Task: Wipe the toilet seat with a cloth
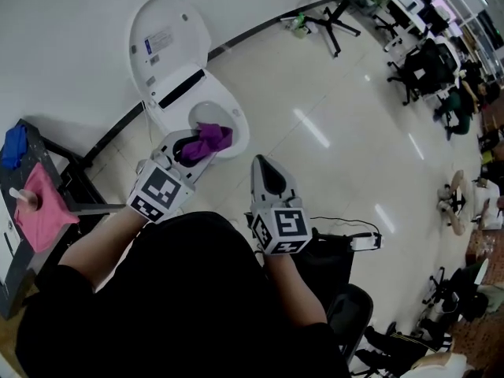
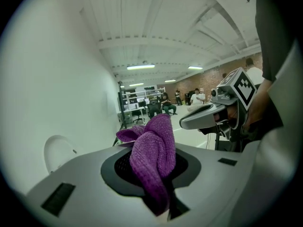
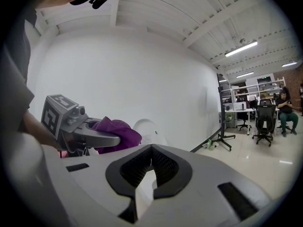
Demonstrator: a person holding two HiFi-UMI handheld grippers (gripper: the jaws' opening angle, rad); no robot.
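Observation:
A white toilet stands by the wall with its lid (image 1: pixel 167 38) raised and its seat rim (image 1: pixel 235 110) showing. My left gripper (image 1: pixel 198 146) hovers over the near side of the bowl, shut on a purple cloth (image 1: pixel 213 137). In the left gripper view the cloth (image 2: pixel 154 145) bunches up out of the jaws of that gripper (image 2: pixel 151 176). My right gripper (image 1: pixel 263 166) is held to the right of the toilet over the floor, shut and with nothing in it. The right gripper view shows its jaws (image 3: pixel 150 150) together, and the left gripper (image 3: pixel 92 137) with the cloth (image 3: pixel 118 132) before the lid (image 3: pixel 147 130).
A dark stand (image 1: pixel 24 250) at the left carries a pink cloth (image 1: pixel 43 203) and a blue cloth (image 1: pixel 14 146). A black tripod stand (image 1: pixel 331 18) is by the far wall. Office chairs (image 1: pixel 425 65) and seated people fill the far right. A black chair (image 1: pixel 346 305) is beside me.

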